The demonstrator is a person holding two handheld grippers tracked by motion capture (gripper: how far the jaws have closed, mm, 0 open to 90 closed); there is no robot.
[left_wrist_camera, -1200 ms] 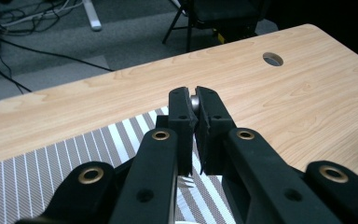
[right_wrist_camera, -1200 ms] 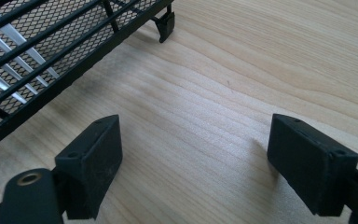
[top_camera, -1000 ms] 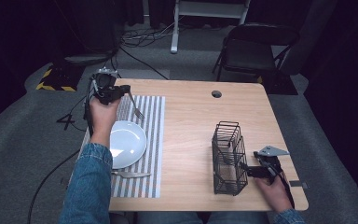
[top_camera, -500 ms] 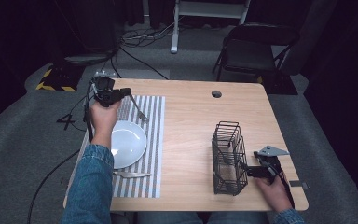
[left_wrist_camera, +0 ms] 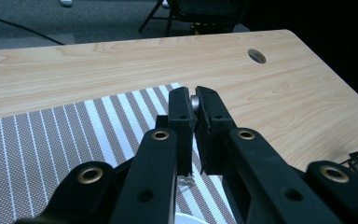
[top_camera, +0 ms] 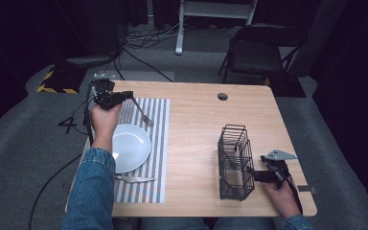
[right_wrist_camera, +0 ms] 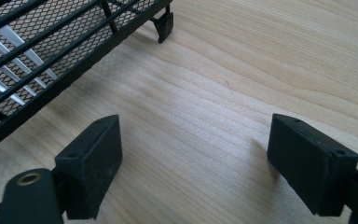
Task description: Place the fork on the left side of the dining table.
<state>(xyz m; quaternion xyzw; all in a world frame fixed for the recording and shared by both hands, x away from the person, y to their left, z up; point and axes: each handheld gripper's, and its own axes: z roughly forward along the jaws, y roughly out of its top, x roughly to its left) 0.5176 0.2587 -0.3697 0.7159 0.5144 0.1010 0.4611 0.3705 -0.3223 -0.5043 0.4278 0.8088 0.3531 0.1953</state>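
Fork (top_camera: 141,113) hangs clamped from left hand-held gripper (top_camera: 124,95), its tines visible from above.

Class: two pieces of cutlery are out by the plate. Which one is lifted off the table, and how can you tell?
The fork: the left gripper is shut on its handle, holding it above the striped mat. The knife lies flat on the mat beside the plate.

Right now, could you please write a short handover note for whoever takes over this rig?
Left gripper: shut on the fork, held up over the striped mat behind the plate.
Right gripper: open, nothing between its jaws, resting on the table beside the wire basket.
Knife lies on the mat in front of the plate.
Done: fork picked up.
Left: probably fork, then knife, into the basket.
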